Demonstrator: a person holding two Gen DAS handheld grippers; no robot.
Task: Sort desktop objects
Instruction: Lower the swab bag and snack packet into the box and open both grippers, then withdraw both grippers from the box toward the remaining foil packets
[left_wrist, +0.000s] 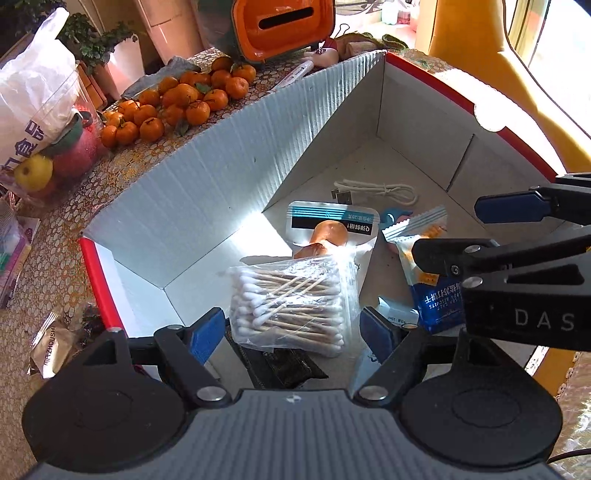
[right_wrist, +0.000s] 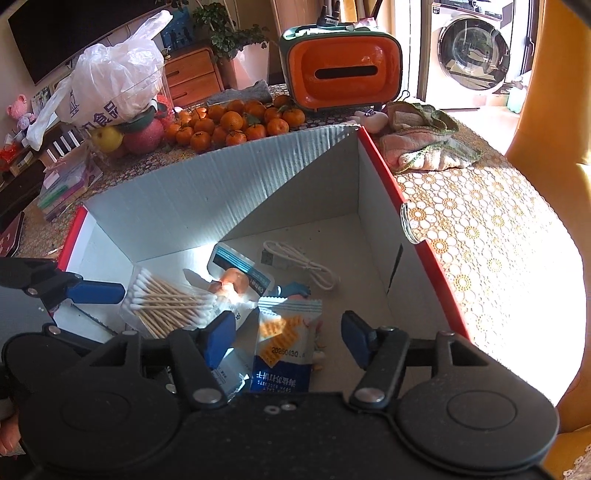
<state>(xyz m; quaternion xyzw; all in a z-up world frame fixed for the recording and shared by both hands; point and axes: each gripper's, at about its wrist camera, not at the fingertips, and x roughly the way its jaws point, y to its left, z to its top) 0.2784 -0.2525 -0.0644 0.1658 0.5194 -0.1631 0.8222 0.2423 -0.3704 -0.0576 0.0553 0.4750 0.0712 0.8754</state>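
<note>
A clear, crinkly plastic bag of cotton swabs (left_wrist: 290, 304) lies on the floor of the white corrugated cardboard box (left_wrist: 207, 192) with red-edged rims, near its left wall; the wooden sticks inside run mostly parallel, their long axis crossing the left wrist view from lower left to upper right, white tips bunched at both ends. The left gripper (left_wrist: 295, 332) hangs over the box pointing down at the bag, its blue-padded fingers spread wide to either side of it without touching, gripping nothing. Just behind the bag lies a glossy snack pouch (left_wrist: 332, 229) with a blue header and a brown item showing through, and to its right a blue-and-white biscuit packet (right_wrist: 284, 354) with a serrated top edge, lying with its long axis towards the camera. The right gripper (right_wrist: 286, 341) also tilts down into the box above that packet, fingers wide apart and empty. A coiled white USB cable (right_wrist: 299, 267) rests farther back on the box floor. Outside the box, on a gold-patterned lace tablecloth (right_wrist: 480, 236), sit a heap of small mandarins (right_wrist: 236, 123), an orange rounded tissue holder (right_wrist: 341, 72), a white plastic bag (right_wrist: 110, 85) and a folded cloth (right_wrist: 428, 149).
</note>
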